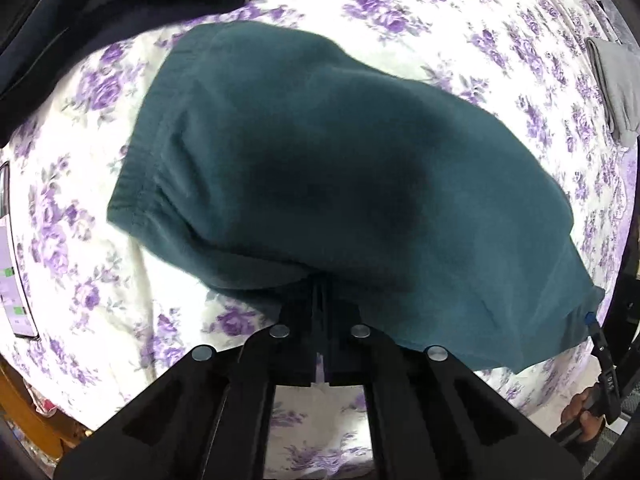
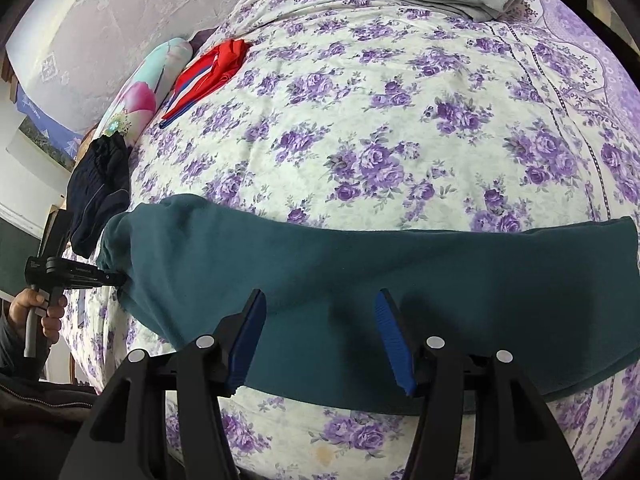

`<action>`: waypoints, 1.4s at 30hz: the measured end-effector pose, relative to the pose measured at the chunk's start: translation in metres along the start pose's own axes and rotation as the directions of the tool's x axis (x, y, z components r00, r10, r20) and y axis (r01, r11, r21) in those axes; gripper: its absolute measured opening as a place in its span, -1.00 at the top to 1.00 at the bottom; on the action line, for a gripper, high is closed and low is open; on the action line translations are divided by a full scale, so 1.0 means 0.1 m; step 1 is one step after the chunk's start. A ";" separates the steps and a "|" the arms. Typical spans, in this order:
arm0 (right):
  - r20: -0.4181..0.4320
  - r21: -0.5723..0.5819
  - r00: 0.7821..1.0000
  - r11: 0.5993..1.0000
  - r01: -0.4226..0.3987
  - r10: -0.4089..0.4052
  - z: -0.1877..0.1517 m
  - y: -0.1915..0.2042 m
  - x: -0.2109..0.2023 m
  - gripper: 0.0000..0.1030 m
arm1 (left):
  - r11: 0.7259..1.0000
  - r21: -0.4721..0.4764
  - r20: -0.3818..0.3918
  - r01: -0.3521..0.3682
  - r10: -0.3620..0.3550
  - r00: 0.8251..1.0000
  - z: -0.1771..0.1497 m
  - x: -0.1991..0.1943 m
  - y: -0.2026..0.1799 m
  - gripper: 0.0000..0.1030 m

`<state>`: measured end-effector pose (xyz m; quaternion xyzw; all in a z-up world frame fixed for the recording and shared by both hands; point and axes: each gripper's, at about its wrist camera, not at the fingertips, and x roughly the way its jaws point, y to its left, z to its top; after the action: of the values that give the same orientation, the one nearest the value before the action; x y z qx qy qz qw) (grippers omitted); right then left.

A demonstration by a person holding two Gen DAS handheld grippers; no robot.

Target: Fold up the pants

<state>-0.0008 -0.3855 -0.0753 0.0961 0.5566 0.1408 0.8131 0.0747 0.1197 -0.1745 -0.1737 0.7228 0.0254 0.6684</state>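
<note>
The teal pants (image 2: 320, 280) are laid folded into a band on the bed (image 2: 400, 140). One end is pinched by the closed left hand-held gripper (image 1: 320, 292); the right hand-held gripper (image 2: 320, 336) is held wide open, empty. Further folds seem left.

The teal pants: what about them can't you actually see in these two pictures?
- Left wrist view: the left gripper fingertips are buried under the pants; the cloth hides what they pinch.
- Right wrist view: the pants' underside and layer count are hidden against the bedsheet.
- Waistband or cuffs: unclear in both views.
</note>
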 end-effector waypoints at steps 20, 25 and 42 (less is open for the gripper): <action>0.081 0.233 0.968 0.949 0.213 -0.237 -0.22 -0.92 -0.62 -0.30 | 0.984 0.134 0.089 -0.114 0.102 0.991 -0.30 -0.41 0.12 0.15; 0.096 0.502 0.918 0.815 0.288 -0.384 -0.44 -1.78 -0.89 -0.32 | 0.976 0.145 0.272 -0.163 0.119 0.955 -0.16 -0.69 0.12 -0.07; -0.092 0.403 0.744 0.659 0.635 -0.661 -0.30 -1.55 -0.69 -0.26 | 0.927 0.165 0.254 -0.336 0.289 0.923 0.14 -0.25 -0.09 -0.26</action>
<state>-0.0331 -0.5544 -0.0736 0.0637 0.5448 -0.2808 0.7876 0.0917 0.1203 -0.1501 0.0181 0.6596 0.0770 0.7475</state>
